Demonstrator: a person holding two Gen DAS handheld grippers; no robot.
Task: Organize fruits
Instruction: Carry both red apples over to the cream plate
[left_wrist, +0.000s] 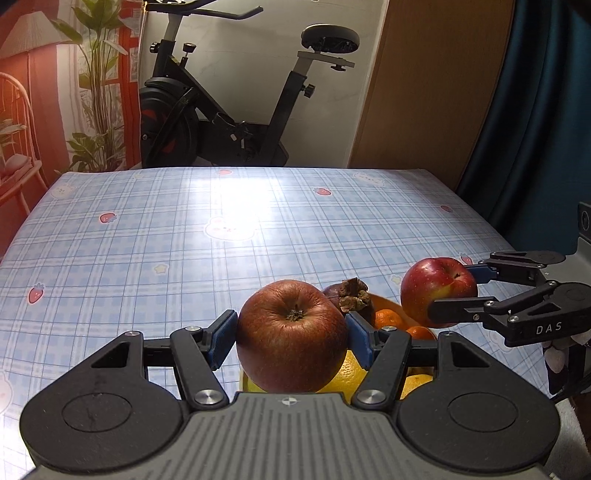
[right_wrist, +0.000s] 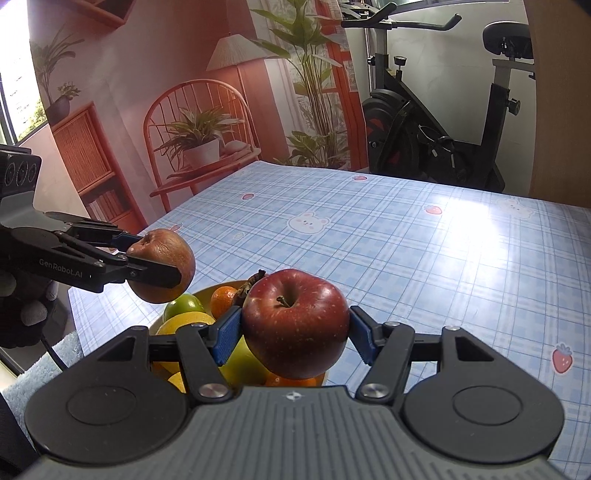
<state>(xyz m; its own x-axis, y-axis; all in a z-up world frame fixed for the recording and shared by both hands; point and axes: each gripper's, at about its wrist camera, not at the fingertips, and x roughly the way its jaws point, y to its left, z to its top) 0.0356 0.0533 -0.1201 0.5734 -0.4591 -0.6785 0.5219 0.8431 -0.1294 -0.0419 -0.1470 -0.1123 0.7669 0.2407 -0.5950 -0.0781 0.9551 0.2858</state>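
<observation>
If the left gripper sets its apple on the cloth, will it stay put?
Probably not by itself: the brownish apple is round, so it may roll on the smooth, glossy tablecloth. Stem end up, it likely settles. It looks firm in the left gripper.

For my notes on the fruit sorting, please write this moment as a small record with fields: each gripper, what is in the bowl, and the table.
left gripper: shut on the brownish-red apple, held above the bowl
right gripper: shut on the shiny red apple, also lifted above the bowl
bowl: yellow, near the table's front edge; holds a green fruit, small oranges, yellow citrus, a dark fruit with dried calyx
table: blue plaid cloth with strawberry and bunny prints
</observation>
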